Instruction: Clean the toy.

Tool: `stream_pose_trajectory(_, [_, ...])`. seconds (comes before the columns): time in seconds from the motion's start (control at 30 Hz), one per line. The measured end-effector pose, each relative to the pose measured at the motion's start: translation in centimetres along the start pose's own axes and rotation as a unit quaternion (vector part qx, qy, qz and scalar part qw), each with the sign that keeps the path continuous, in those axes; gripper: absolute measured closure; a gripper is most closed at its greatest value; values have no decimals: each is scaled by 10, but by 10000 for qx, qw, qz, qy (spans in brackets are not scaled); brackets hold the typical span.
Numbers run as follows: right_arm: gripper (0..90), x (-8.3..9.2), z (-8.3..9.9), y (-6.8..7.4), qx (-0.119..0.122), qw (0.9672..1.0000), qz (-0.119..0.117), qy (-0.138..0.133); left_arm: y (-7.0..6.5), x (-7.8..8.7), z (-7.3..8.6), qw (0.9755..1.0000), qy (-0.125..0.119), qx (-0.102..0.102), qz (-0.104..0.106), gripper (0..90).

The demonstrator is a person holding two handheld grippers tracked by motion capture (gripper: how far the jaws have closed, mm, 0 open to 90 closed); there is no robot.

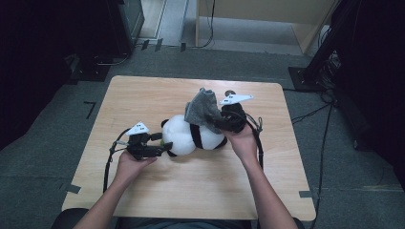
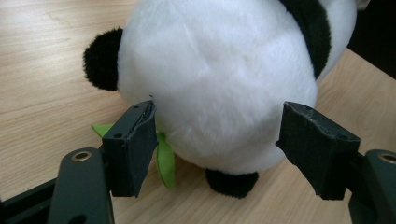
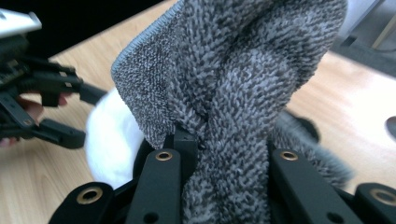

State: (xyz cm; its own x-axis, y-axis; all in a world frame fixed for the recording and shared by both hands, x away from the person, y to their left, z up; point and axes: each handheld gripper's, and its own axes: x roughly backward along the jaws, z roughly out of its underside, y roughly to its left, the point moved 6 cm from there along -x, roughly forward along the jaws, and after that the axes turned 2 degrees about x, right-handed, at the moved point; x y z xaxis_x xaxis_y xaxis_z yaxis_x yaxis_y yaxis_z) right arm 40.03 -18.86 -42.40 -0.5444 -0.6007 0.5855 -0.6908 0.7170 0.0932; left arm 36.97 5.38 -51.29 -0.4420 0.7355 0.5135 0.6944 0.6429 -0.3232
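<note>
A black-and-white panda plush [image 1: 191,136] lies on the wooden table [image 1: 143,95], with a small green leaf [image 2: 165,161] under it. My left gripper [image 1: 165,148] comes at it from the left. Its pads [image 2: 135,144] press on both sides of the round white body [image 2: 215,79], so it is shut on the plush [image 2: 217,135]. My right gripper [image 1: 217,121] is over the plush's right end. It is shut on a bunched grey terry cloth [image 1: 203,107] that stands up from the jaws [image 3: 224,140] and hangs over the plush [image 3: 109,140]. The left gripper [image 3: 46,107] shows farther off.
A small dark round spot [image 1: 230,92] sits on the table behind the right gripper. Around the table is grey carpet with cables [image 1: 310,114] to the right, a black stand [image 1: 325,52] at back right and a wooden cabinet [image 1: 267,14] at the back.
</note>
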Motion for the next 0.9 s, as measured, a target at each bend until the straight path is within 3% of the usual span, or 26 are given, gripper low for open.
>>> stream_pose_trajectory(0.23, [745, -9, 5, -1, 39, 9999, 37, 85, 2, -14, 5, 9999, -89, 20, 53, 184])
stream_pose_trajectory(0.33, [746, -12, 8, 0, 14, 10000, 39, 40, 4, -20, 6, 9998, -130, 139, 49, 123])
stream_pose_trajectory(0.43, [747, -13, 8, 1, -16, 10000, 37, 38, 5, -27, 7, 9997, -196, 129, 36, 29])
stream_pose_trajectory(0.5, [747, -14, 9, 1, -32, 10000, 60, 13, 6, -30, 7, 9995, -229, 186, 94, 30])
stream_pose_trajectory(0.57, [747, -15, 9, 2, -47, 10000, 72, 3, 5, -30, 7, 9994, -238, 186, 156, 105])
stream_pose_trajectory(0.73, [747, -15, 9, 1, -116, 9999, 79, 1, 3, -24, 5, 9996, -167, 197, 92, 418])
stream_pose_trajectory(0.9, [746, -5, -9, 11, 32, 9999, 61, -105, 1, -21, 4, 9996, -122, 236, 115, 492])
